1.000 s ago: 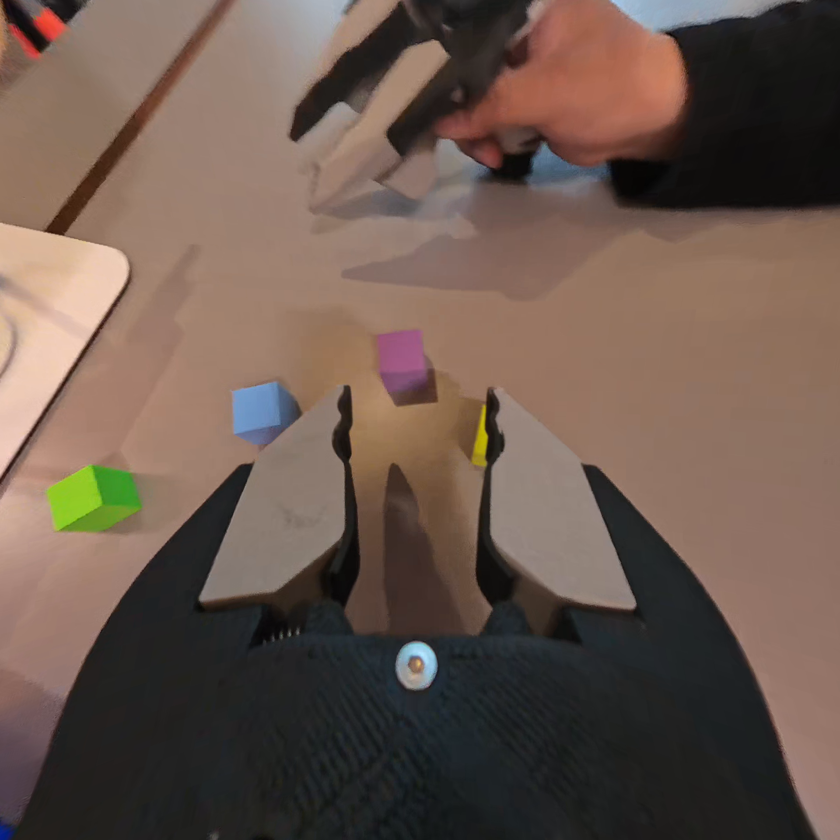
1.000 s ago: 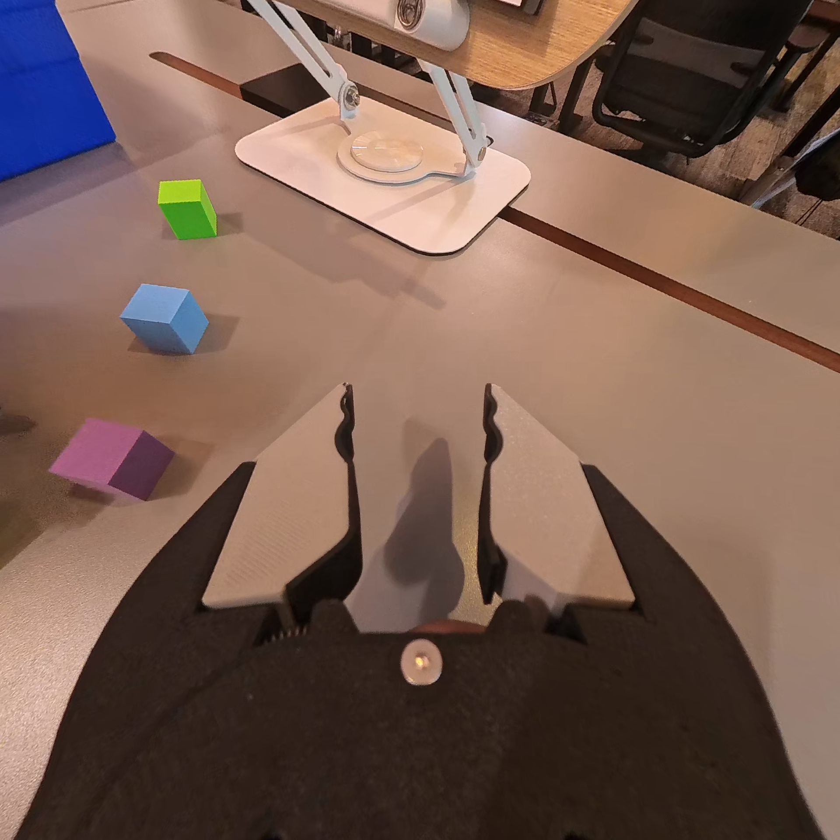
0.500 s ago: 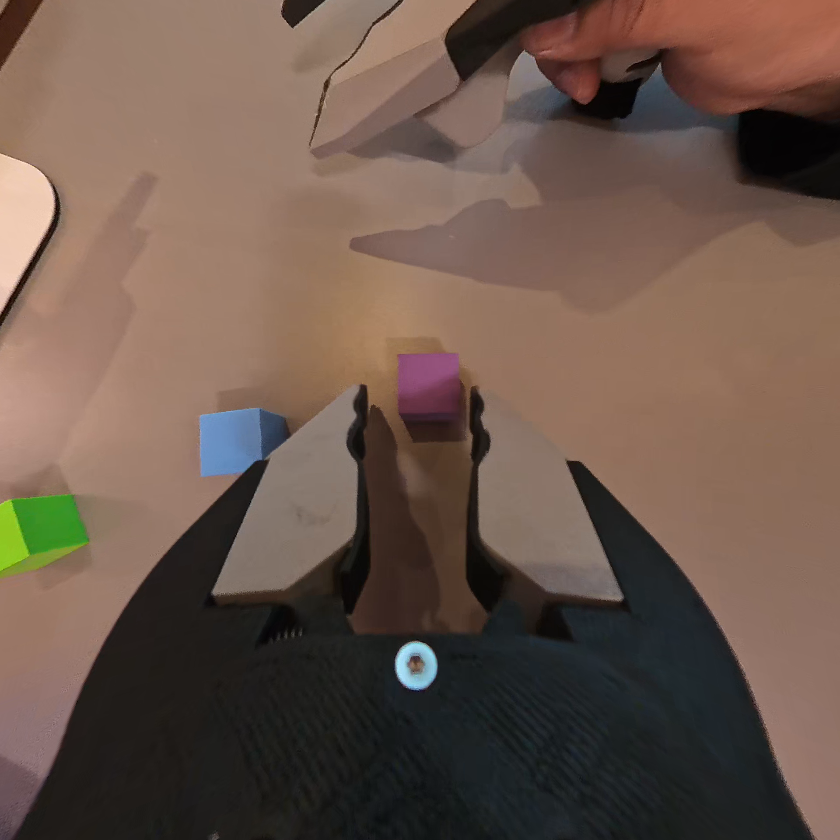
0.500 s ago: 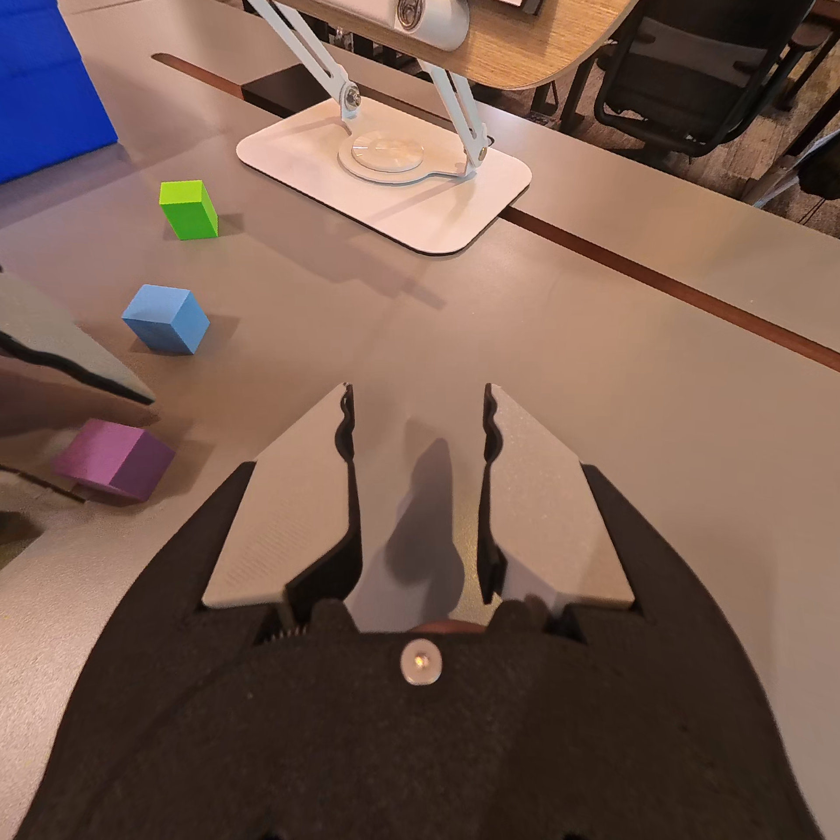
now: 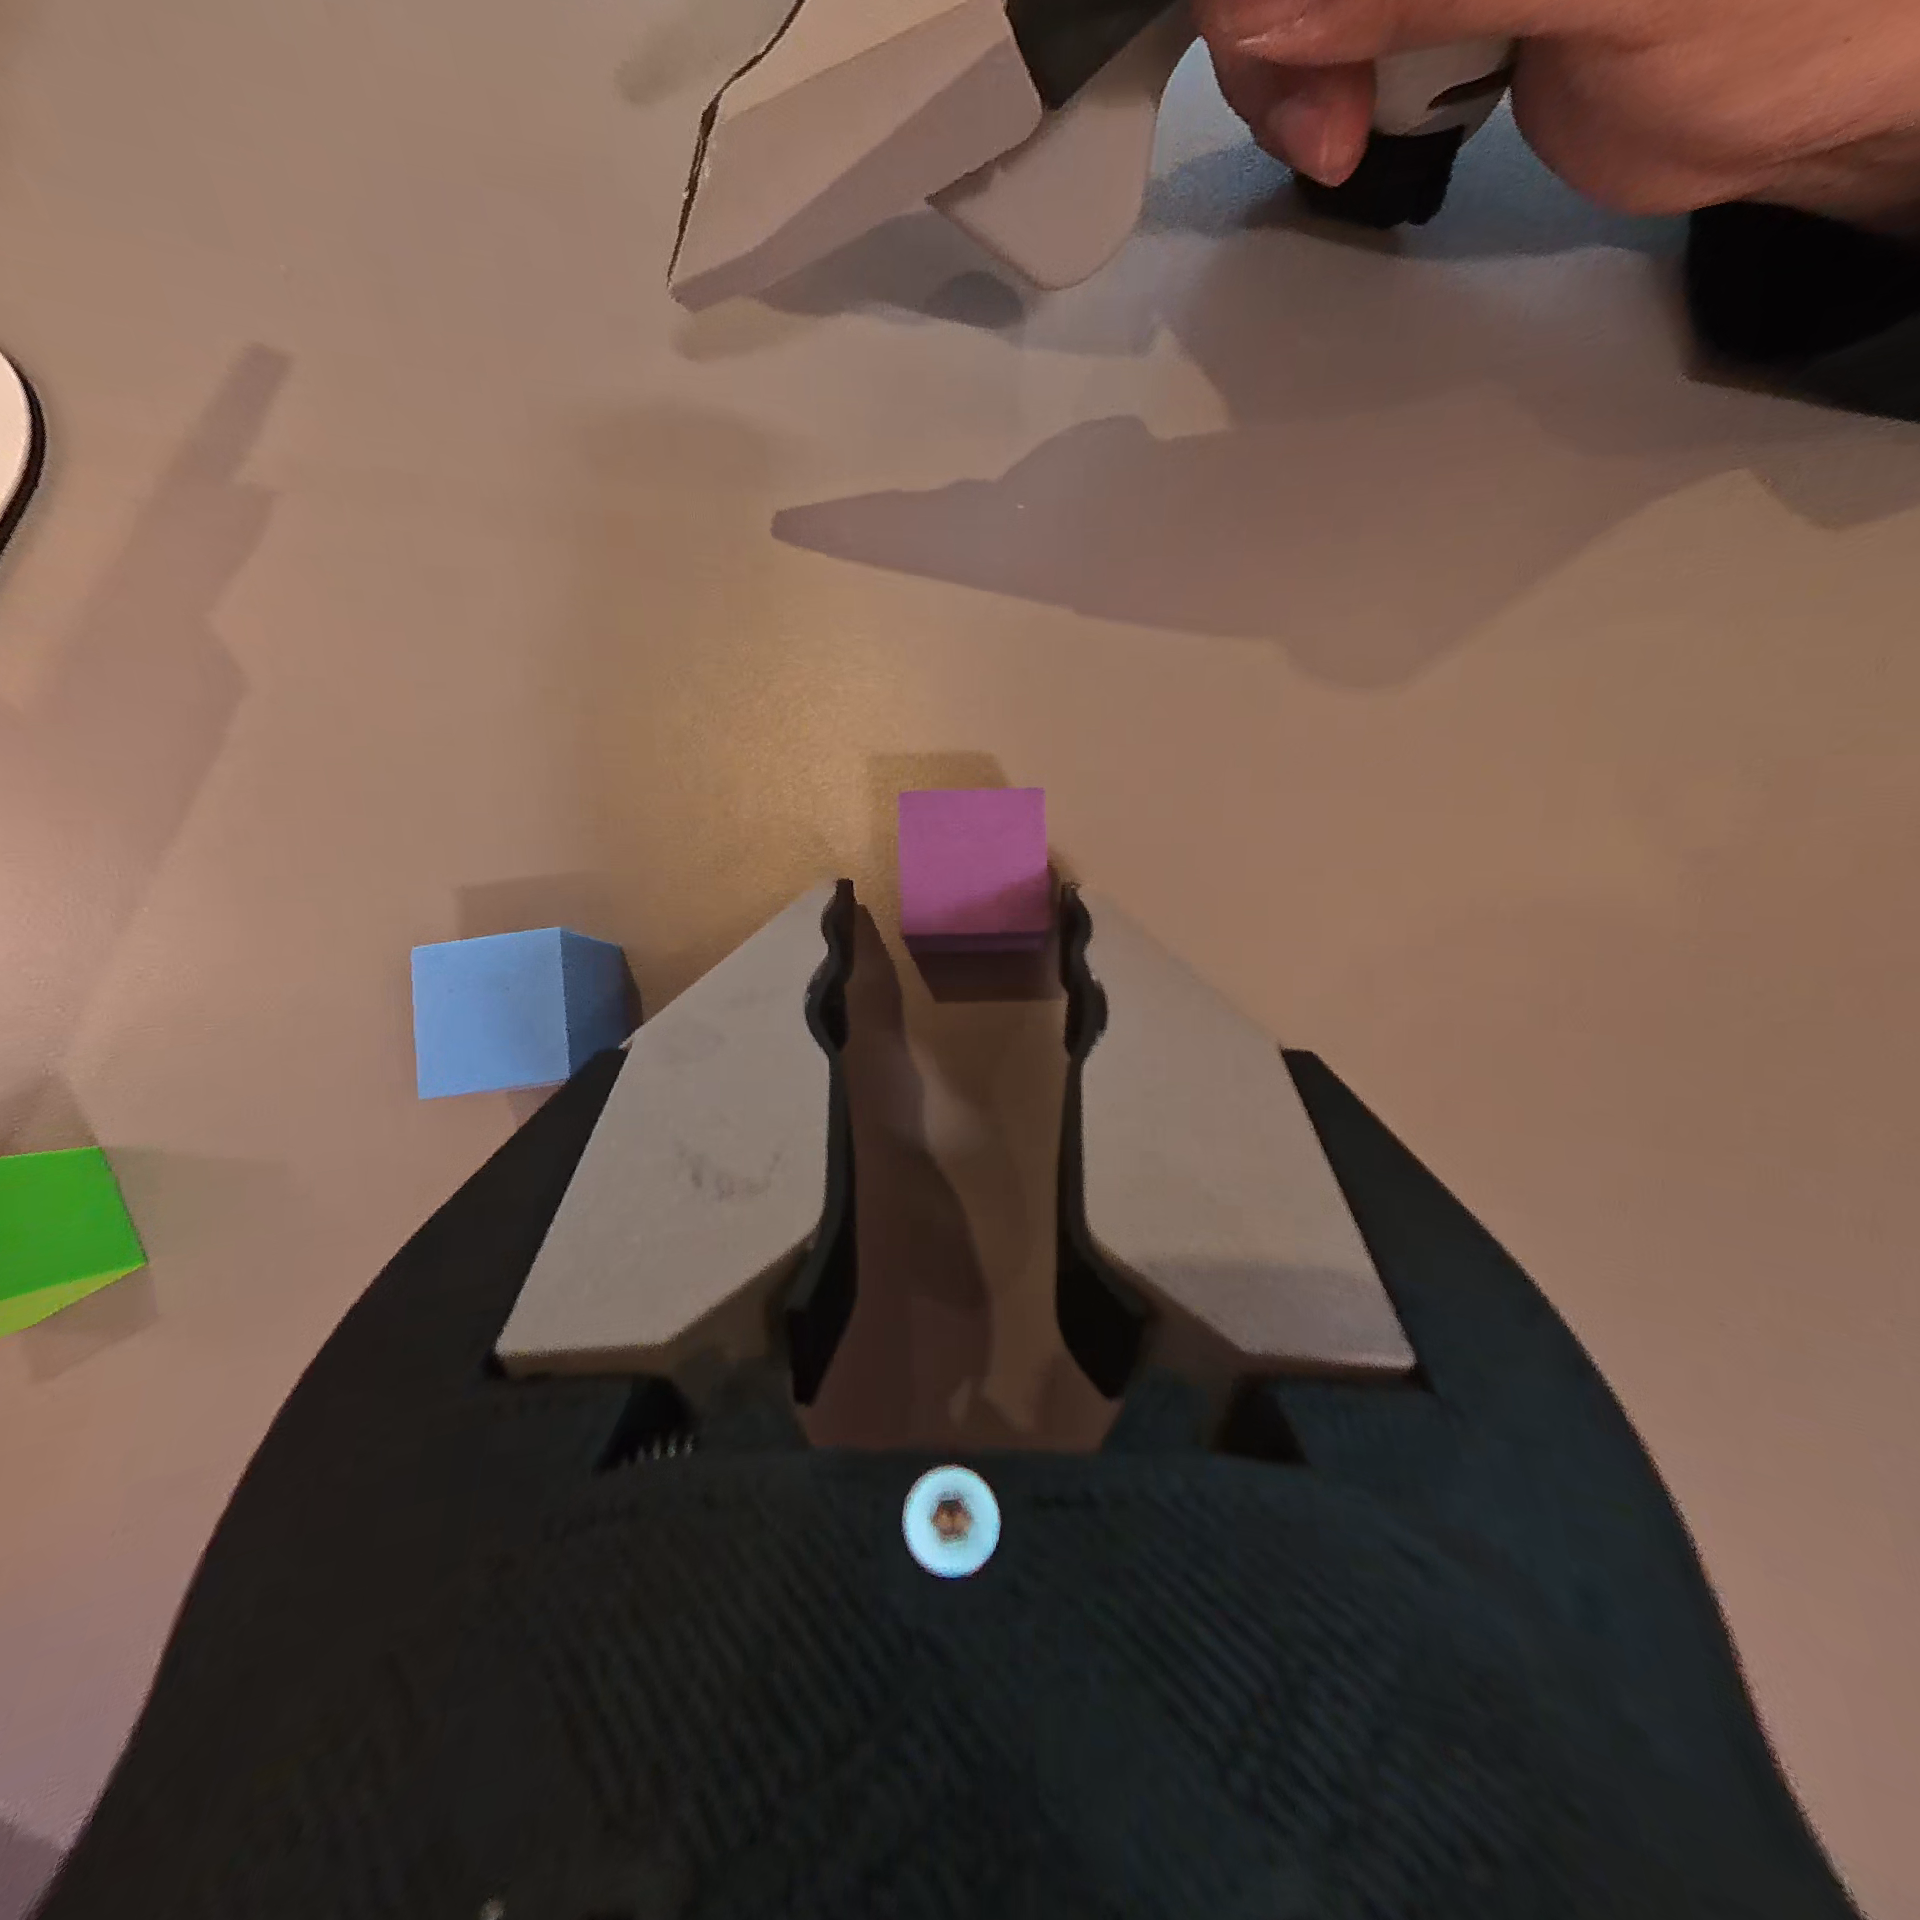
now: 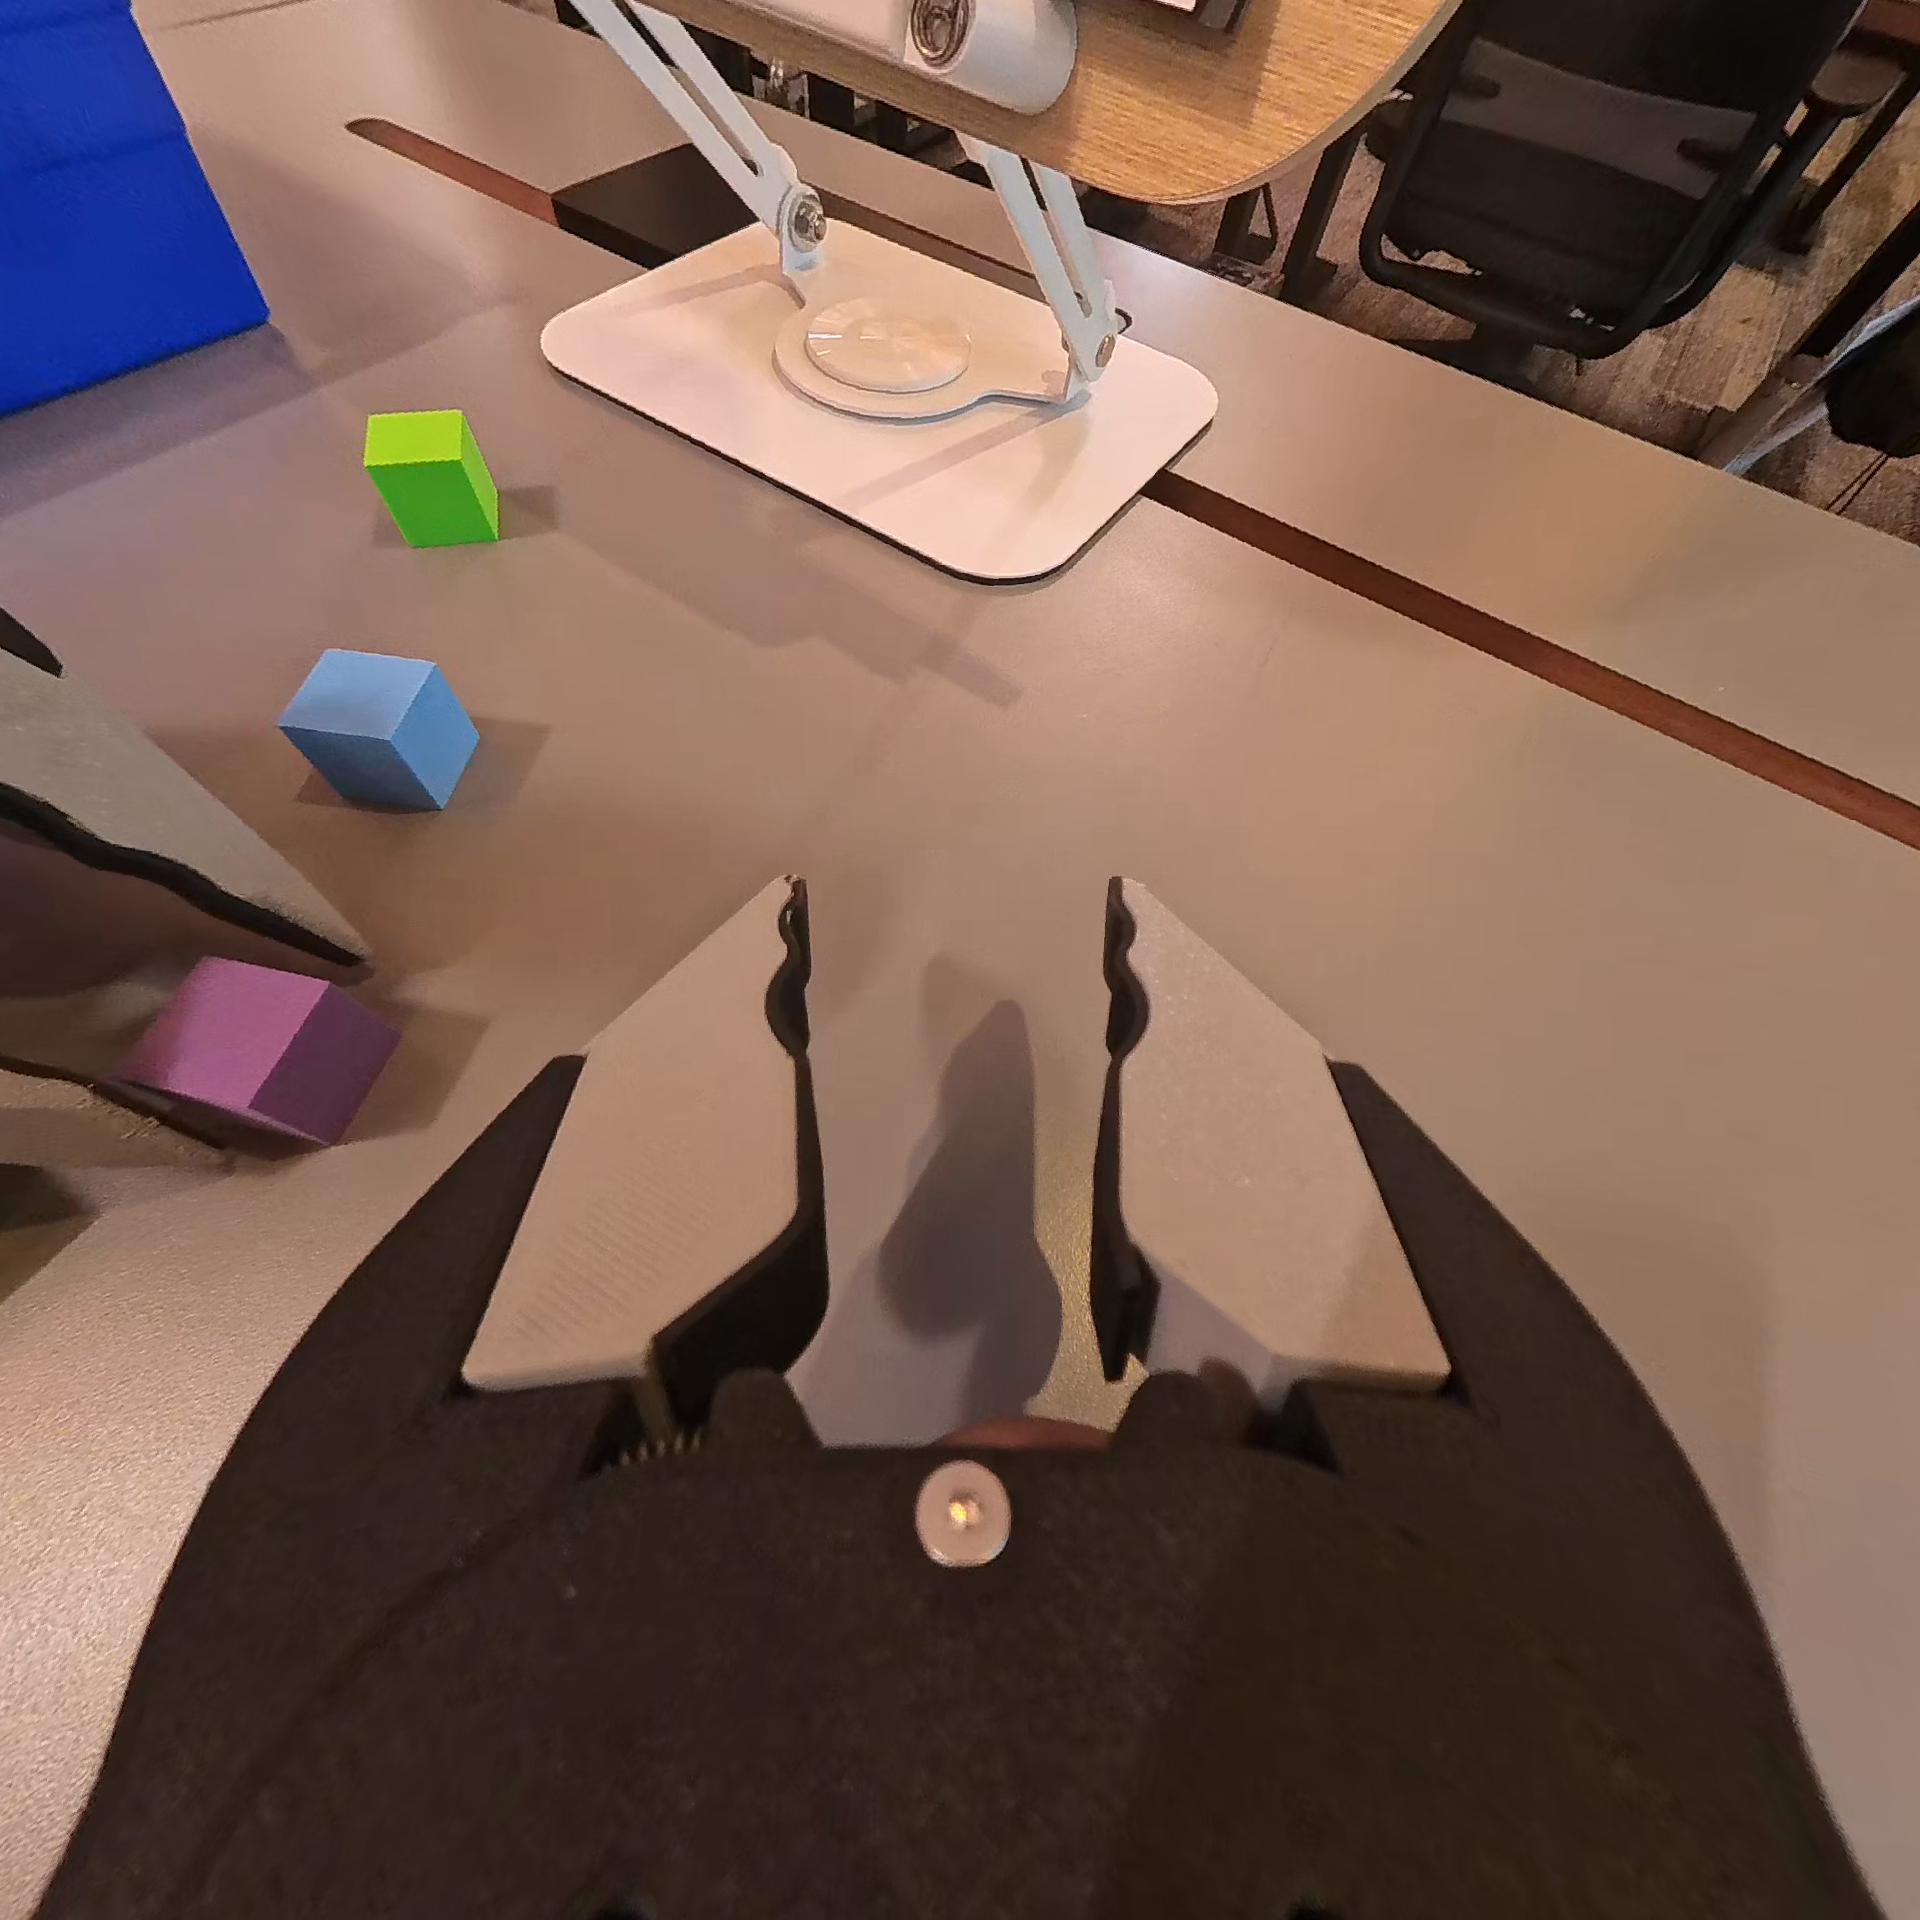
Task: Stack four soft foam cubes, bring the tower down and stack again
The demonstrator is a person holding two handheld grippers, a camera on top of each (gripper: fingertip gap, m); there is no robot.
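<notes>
A purple foam cube [image 5: 971, 862] lies on the table between the fingertips of my left gripper [image 5: 951, 894]. The right pad is at the cube's side, but a gap shows between the left pad and the cube, so the gripper is open. The right wrist view shows the same cube [image 6: 260, 1044] with a left finger [image 6: 125, 821] beside it. A blue cube [image 5: 499, 1013] [image 6: 379, 727] and a green cube [image 5: 57, 1226] [image 6: 431, 478] lie loose to the left. My right gripper [image 6: 956, 883] is open and empty above bare table. It also shows at the top of the left wrist view [image 5: 883, 156].
A white stand base [image 6: 883, 416] sits on the table beyond the cubes, with a wooden board above it. A blue block [image 6: 94, 187] is at the far left. A brown seam [image 6: 1558, 665] crosses the table. A hand [image 5: 1558, 94] holds the right gripper.
My left gripper has moved forward to the purple cube, and its jaws have narrowed around it. A yellow cube seen beside its right finger earlier is out of sight now. The right gripper has stayed still.
</notes>
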